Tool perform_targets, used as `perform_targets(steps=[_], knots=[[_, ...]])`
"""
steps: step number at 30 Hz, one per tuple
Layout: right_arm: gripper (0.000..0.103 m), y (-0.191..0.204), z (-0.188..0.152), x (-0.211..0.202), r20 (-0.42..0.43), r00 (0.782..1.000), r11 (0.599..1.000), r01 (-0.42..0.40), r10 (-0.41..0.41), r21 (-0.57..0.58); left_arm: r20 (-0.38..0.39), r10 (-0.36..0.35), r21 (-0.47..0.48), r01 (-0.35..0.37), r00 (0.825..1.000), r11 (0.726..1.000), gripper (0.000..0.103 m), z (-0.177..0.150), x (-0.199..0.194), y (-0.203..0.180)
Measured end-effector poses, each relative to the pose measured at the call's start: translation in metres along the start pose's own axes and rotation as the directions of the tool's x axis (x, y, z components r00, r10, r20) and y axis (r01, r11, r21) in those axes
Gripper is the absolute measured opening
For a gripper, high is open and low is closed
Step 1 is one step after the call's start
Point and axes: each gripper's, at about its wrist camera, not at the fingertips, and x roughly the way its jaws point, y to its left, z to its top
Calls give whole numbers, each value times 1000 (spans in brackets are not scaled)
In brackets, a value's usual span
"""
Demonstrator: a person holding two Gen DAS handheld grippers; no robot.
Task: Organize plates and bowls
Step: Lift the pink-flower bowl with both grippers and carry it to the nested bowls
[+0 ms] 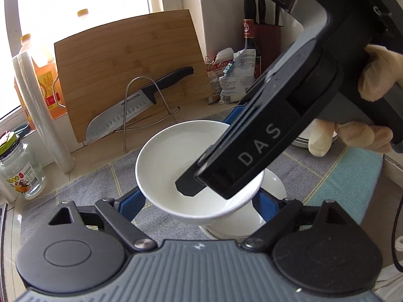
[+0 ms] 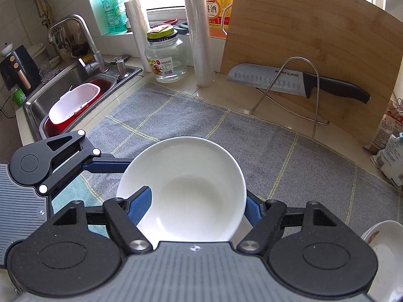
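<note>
The worktop (image 2: 226, 93) carries a grey checked mat (image 2: 176, 115). Above it both claws tilt downward. The right claw (image 2: 196, 201), held in a gloved hand (image 1: 377, 75), is clamped on the rim of a white bowl (image 2: 186, 191), one blue finger (image 2: 139, 207) inside and one outside. The left claw (image 1: 201, 198) stands wide, its fingers either side of that bowl, pads apparently not pressing, above a second white bowl (image 1: 241, 219).

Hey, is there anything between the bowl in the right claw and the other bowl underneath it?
Nothing visible. The white bowl, gripped at its rim by the right claw, hangs tilted just over the lower bowl, whose inside looks empty where it shows. Part of the lower bowl is hidden behind the held one.
</note>
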Motion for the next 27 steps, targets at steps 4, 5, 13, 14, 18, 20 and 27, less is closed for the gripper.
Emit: perform_targets(steps=[4, 5, 13, 14, 18, 20, 27], knots=[[81, -10, -12, -9, -5, 1000, 999, 30, -30, 28, -1, -38, 14, 38, 999, 999, 91, 4, 5, -13], [81, -12, -15, -10, -6, 999, 999, 34, -34, 37, -1, -45, 20, 45, 999, 999, 91, 4, 5, -16], [82, -22, -31, -10, -25, 999, 995, 47, -45, 83, -22, -80, 39, 81, 997, 996, 91, 6, 11, -24], [82, -23, -32, -9, -28, 999, 995, 45, -43, 87, -26, -82, 40, 83, 996, 996, 91, 6, 11, -25], [82, -25, -34, -5, -36, 999, 995, 38, -34, 94, -44, -83, 41, 84, 996, 996, 91, 5, 13, -25], [82, -25, -35, -3, -42, 999, 995, 36, -32, 96, -51, -81, 41, 83, 995, 996, 91, 4, 15, -26], [82, -25, -37, 5, -62, 998, 995, 34, -28, 92, -71, -88, 33, 90, 994, 995, 91, 2, 19, -24]])
